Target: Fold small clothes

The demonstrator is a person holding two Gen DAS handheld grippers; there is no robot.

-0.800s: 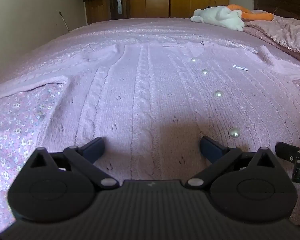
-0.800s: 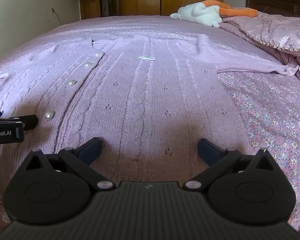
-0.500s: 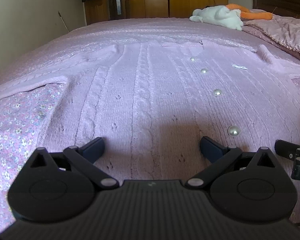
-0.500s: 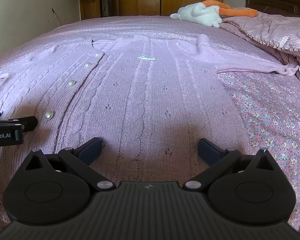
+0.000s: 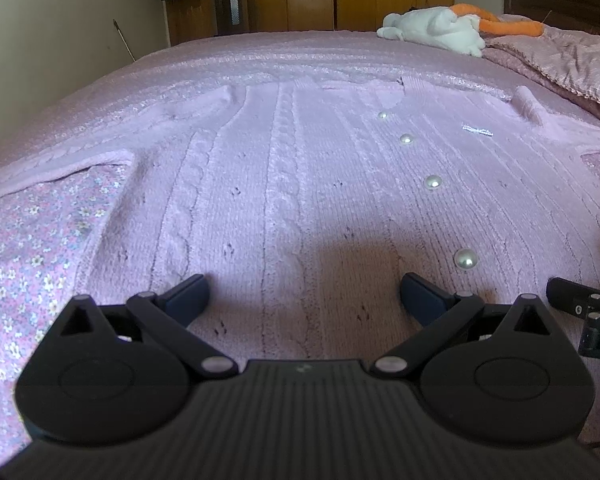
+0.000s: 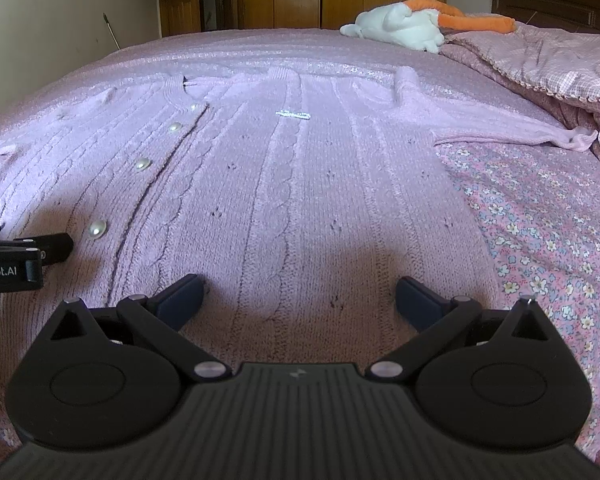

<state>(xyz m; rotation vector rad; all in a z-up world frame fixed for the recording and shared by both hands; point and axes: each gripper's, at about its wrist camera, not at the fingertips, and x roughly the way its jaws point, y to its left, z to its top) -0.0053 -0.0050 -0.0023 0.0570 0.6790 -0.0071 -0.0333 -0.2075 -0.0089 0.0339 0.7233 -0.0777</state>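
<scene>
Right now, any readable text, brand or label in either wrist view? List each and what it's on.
"Robot.AI" on the left hand-held gripper, at the right wrist view's left edge; the frame edge may cut off earlier letters.
Small sparkly strip on the cardigan: cannot tell whether it is lettering.
No other text is visible.

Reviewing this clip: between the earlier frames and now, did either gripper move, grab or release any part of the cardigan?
Almost nothing. The left gripper drifted very slightly, so the plush toy and pearl buttons sit marginally lower in its view; the right gripper barely shifted. Nothing was grasped or released: both are open over the lilac cardigan, which lies flat and buttoned, sleeves spread, as before.
</scene>
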